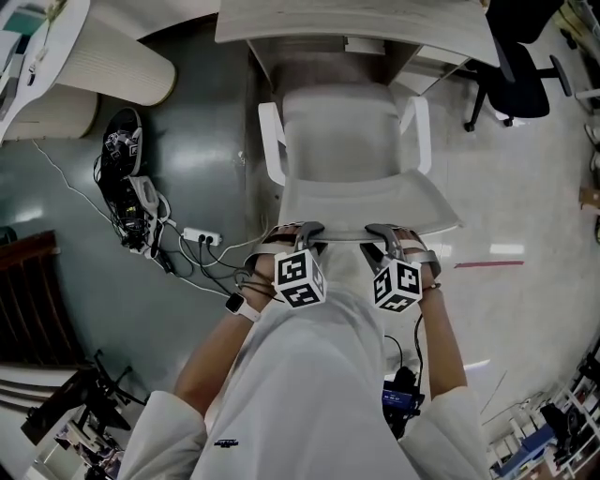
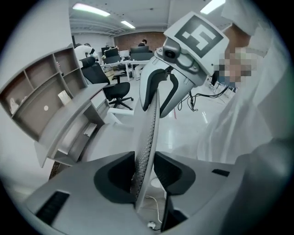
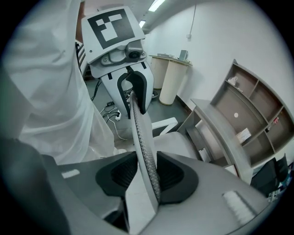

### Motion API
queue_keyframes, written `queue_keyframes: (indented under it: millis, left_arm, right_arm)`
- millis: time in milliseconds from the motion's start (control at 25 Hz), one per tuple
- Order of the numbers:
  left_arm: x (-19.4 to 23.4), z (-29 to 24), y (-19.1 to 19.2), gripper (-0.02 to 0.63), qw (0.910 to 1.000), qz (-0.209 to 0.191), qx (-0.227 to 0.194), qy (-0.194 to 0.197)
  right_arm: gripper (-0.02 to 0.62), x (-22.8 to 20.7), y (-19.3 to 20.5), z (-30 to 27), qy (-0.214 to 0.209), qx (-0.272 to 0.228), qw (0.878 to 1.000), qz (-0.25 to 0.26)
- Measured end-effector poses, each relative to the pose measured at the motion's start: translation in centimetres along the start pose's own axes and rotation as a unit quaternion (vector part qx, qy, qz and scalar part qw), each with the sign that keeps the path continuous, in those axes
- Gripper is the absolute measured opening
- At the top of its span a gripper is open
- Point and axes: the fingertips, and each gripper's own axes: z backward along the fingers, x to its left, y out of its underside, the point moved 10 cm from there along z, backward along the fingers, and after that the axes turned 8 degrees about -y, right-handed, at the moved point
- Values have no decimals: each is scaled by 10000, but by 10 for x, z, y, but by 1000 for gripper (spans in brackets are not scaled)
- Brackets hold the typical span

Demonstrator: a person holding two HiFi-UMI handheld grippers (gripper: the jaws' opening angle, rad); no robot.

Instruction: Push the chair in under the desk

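White mesh in a thin plastic frame formed the back of the chair, which stood squarely facing the desk. The front of its seat lay at the desk's edge and its back stood well out toward the person.

The left gripper and the right gripper were both clamped on the top rim of the back, set apart to either side of its middle. In the left gripper view the jaws had closed partway and the rim stood pinched between the dark pads. The right gripper view showed the same hold on the rim, with the mesh running away toward the other gripper.

The mesh would likely give under a push, so the stiff rim was the better place to hold. Its smooth plastic might slip between the pads if the push ran along it rather than square into it. Two holds spaced apart should keep the chair from swinging as it went in. The base was hidden under the seat, so I could not tell whether it had wheels. Both armrests would need to clear the desk's opening. A power strip with cables lay on the floor to the left, apart from the chair's path.
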Motion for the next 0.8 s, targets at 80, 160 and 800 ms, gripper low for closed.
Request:
queue_keyframes:
  millis: [80, 160, 800]
  left_arm:
    - [0, 0, 1, 132, 9998, 158, -23, -97]
    - [0, 0, 2, 135, 9995, 262, -28, -188]
    - [46, -11, 1, 146, 9985, 429, -29, -339]
  right_arm:
    - [141, 0, 1, -1, 52, -26, 10000, 3]
    - [141, -1, 0, -2, 112, -14, 9999, 31]
    - [150, -38, -13, -15, 612, -68, 9980, 163]
